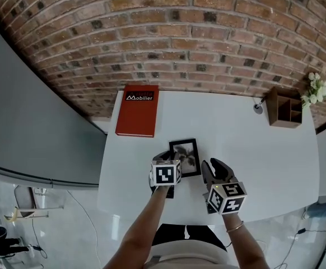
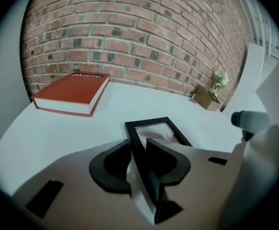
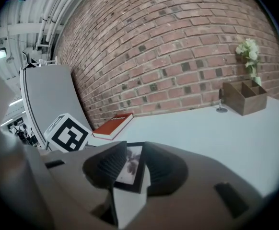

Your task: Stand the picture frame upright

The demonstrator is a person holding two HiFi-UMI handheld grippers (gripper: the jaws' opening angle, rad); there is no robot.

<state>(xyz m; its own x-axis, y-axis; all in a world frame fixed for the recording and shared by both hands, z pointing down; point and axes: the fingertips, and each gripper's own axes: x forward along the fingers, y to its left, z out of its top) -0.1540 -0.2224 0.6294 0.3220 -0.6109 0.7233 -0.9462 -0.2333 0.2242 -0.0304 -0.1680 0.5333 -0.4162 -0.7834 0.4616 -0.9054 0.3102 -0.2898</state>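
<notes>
Our left gripper [image 2: 138,146] pinches the left side of the picture frame [image 1: 185,157], which lies flat near the table's [image 1: 252,150] front edge. Our right gripper [image 3: 134,150] gapes empty beside it.

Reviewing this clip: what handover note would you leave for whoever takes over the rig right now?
Left hand-held gripper: shut on the left edge of the picture frame.
Right hand-held gripper: jaws apart, frame corner in the gap, no grip visible.
Frame lies face up on the white table, not yet upright.
Done: left grasp.
Left to do: tip the frame up and stand it, likely steadied by the right.
</notes>
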